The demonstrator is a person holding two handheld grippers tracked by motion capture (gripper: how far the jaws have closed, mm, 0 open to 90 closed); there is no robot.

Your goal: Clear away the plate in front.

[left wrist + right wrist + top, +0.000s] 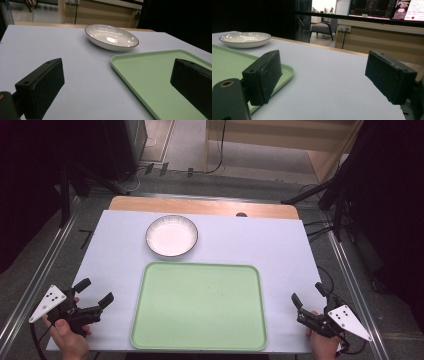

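At table edge: left claw [96,291] apart | right claw [306,295] apart | tray [140,75] cut off in left gripper view

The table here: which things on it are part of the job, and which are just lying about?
Likely part of the job:
- white bowl, empty, beyond the tray
- green tray, empty, at the near edge
- left gripper and right gripper, both open, holding nothing, one each side of the tray

Just lying about:
- cables on the floor beyond the table
- grey chair in the background
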